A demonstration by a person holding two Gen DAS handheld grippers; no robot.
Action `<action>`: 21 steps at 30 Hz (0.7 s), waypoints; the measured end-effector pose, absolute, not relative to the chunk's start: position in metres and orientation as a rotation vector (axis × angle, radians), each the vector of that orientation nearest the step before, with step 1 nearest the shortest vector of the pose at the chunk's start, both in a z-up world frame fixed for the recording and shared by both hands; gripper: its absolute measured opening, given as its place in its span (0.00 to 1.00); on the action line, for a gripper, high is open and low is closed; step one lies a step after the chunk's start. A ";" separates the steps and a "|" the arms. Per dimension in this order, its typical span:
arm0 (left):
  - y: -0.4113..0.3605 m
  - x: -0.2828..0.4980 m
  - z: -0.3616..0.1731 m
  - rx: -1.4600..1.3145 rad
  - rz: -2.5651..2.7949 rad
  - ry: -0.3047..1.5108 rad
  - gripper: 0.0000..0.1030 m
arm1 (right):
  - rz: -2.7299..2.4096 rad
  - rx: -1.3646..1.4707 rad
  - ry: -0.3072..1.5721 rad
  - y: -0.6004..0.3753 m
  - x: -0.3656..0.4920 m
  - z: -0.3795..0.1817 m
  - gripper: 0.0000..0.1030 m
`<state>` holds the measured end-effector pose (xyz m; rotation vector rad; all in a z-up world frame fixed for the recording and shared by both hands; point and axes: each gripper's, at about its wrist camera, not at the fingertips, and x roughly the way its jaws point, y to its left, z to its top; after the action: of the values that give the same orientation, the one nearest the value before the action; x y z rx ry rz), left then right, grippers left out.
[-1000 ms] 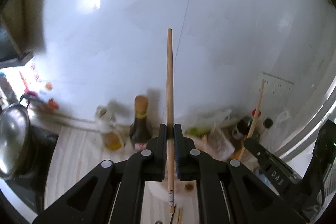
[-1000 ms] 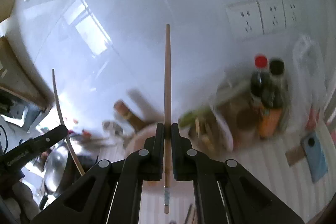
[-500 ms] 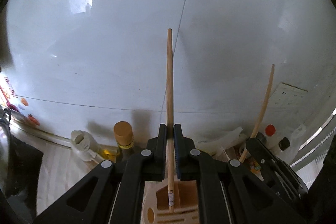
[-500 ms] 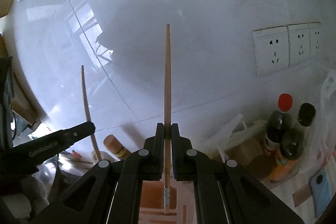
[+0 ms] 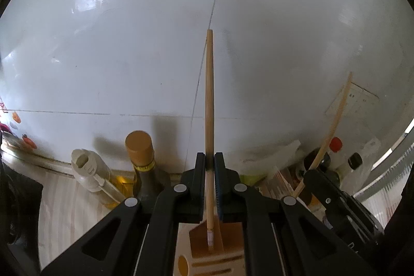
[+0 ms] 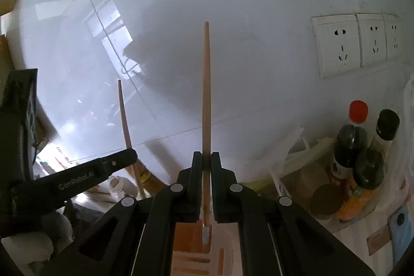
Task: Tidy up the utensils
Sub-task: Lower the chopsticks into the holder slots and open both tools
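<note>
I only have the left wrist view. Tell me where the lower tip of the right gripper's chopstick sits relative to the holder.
Observer: The right gripper is shut on its chopstick, and the lower tip hangs right at the top of the wooden holder. I cannot tell if it has entered a slot.
Operator: Report anything low on that gripper's right side.
Observer: A brown-lidded jar stands there, in front of the bottles and apart from the fingers.
Operator: Name anything beyond it.
Observer: A flat blue object with a dark round spot lies at the far right edge of the view.
</note>
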<state>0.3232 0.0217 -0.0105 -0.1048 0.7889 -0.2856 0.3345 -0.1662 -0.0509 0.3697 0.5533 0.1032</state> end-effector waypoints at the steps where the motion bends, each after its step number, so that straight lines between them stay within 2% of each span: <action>1: 0.023 0.319 -0.011 -0.105 -0.290 0.792 0.04 | 0.107 0.365 0.556 -0.167 0.331 -0.050 0.06; 8: 0.026 0.303 -0.015 -0.088 -0.303 0.826 0.04 | 0.152 0.326 0.596 -0.159 0.308 -0.045 0.06; 12: 0.031 0.294 -0.007 -0.094 -0.302 0.834 0.09 | 0.191 0.330 0.683 -0.157 0.313 -0.052 0.07; 13: 0.032 0.292 -0.001 -0.086 -0.292 0.825 0.15 | 0.193 0.337 0.704 -0.159 0.314 -0.052 0.08; 14: 0.033 0.289 0.004 -0.074 -0.270 0.815 0.27 | 0.197 0.349 0.713 -0.160 0.315 -0.053 0.10; 15: 0.036 0.285 0.009 -0.068 -0.251 0.804 0.37 | 0.194 0.361 0.715 -0.162 0.313 -0.053 0.19; 16: 0.040 0.281 0.014 -0.069 -0.233 0.792 0.61 | 0.191 0.371 0.715 -0.164 0.311 -0.051 0.28; 17: 0.045 0.277 0.019 -0.071 -0.209 0.777 0.77 | 0.190 0.385 0.711 -0.167 0.307 -0.049 0.34; 21: 0.061 0.257 0.027 -0.074 -0.148 0.755 0.89 | 0.177 0.393 0.695 -0.176 0.287 -0.036 0.48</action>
<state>0.2569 0.0611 0.0269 -0.0742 0.7546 -0.1478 0.2874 -0.1759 -0.0363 0.3929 0.6947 0.1767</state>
